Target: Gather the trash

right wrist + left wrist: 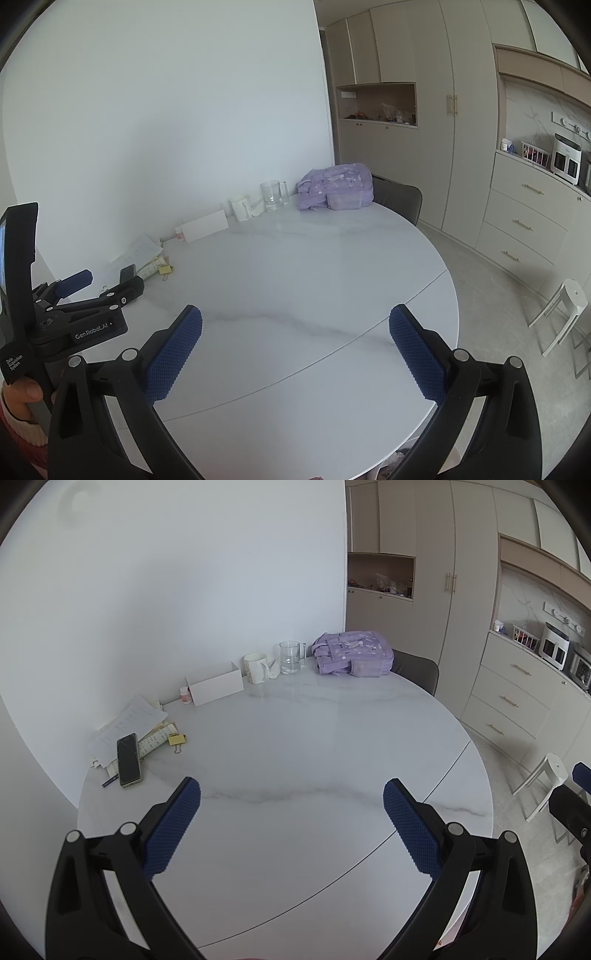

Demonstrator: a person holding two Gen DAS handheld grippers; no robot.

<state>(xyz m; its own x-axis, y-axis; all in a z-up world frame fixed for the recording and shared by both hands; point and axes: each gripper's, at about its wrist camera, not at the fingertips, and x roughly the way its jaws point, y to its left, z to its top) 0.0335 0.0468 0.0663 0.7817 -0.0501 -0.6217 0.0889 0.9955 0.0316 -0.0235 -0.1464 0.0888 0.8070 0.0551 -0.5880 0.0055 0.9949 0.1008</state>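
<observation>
We hold left claw (291, 794) and right claw (295, 321) spread wide, empty, over round marble bench (295, 746). Crumpled white tissue (274, 668) at far edge, between ceramic mug (255, 667) and glass mug (291, 657).

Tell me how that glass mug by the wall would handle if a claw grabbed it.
The glass mug probably feels heavy for its size, since it looks thick-walled with some water at the bottom. Its smooth sides may slip between pads, and it seems breakable. Upright on the table, it likely sloshes if tilted.
</observation>
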